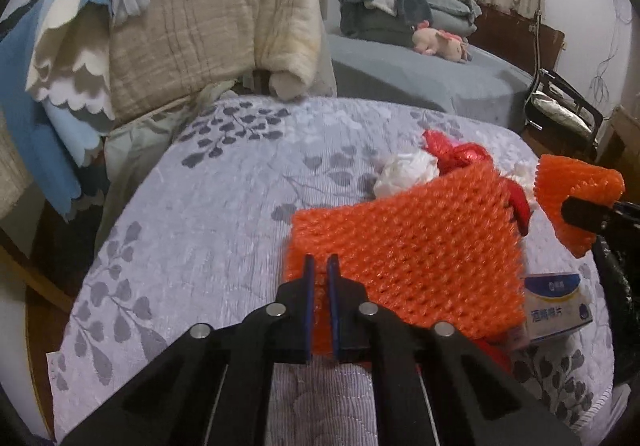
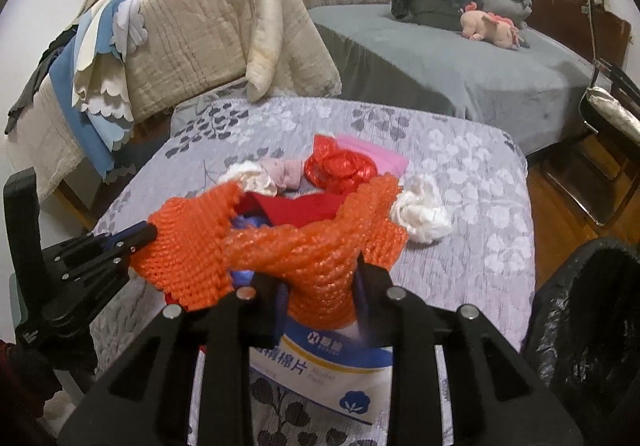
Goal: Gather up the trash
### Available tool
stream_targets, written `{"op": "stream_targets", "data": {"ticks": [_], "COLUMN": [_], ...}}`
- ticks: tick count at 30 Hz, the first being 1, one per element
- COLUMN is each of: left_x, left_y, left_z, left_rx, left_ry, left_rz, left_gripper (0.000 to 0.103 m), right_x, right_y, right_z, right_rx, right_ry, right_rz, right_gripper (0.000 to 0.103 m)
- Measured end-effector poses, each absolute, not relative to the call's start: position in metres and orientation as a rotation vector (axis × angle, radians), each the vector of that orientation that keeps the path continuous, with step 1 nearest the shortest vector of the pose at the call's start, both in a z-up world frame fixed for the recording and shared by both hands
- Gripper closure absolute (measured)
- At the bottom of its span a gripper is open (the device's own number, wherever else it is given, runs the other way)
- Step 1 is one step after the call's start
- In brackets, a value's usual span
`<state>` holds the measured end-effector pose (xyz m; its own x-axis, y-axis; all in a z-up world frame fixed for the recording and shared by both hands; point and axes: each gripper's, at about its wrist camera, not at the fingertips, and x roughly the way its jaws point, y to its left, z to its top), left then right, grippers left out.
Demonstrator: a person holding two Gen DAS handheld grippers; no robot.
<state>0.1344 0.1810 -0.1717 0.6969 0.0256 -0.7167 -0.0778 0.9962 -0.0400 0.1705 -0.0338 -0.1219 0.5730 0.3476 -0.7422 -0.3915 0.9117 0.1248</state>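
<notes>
A large orange foam net sheet [image 1: 408,258] lies over the trash pile on the grey floral bedspread [image 1: 200,205]. My left gripper [image 1: 320,265] is shut on its near-left edge, and it shows in the right wrist view as the left gripper [image 2: 149,233] pinching the net [image 2: 188,250]. My right gripper [image 2: 320,274] is shut on a second, bunched orange net piece [image 2: 324,246], lifted just above a blue-and-white cotton pad box [image 2: 320,370]. The left wrist view has that piece [image 1: 576,185] at the far right, in the right gripper [image 1: 570,211].
More trash lies behind the nets: a crumpled white tissue [image 2: 422,211], a shiny red wrapper [image 2: 340,165], a pink sheet [image 2: 384,159] and another white wad [image 1: 404,171]. A black-lined bin [image 2: 588,326] stands at the bed's right. A quilt-draped rail [image 2: 208,29] and a grey bed [image 2: 440,57] are behind.
</notes>
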Motion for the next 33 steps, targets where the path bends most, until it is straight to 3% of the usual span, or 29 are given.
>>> {"op": "stream_targets", "data": {"ticks": [14, 24, 33], "left_x": [0.12, 0.116, 0.116], "left_y": [0.153, 0.08, -0.008], "left_z": [-0.099, -0.034, -0.014], "left_rx": [-0.079, -0.075, -0.065], "left_ry": [0.671, 0.539, 0.51], "left_rz": [-0.021, -0.21, -0.41], "left_gripper": [0.097, 0.097, 0.097], "right_x": [0.151, 0.122, 0.094], "right_y": [-0.062, -0.131, -0.216], "right_z": [-0.081, -0.045, -0.034], "right_rx": [-0.045, -0.008, 0.014], "right_ry": [0.803, 0.75, 0.732], "right_rz": [0.388, 0.271, 0.092], "right_gripper": [0.077, 0.077, 0.077]}}
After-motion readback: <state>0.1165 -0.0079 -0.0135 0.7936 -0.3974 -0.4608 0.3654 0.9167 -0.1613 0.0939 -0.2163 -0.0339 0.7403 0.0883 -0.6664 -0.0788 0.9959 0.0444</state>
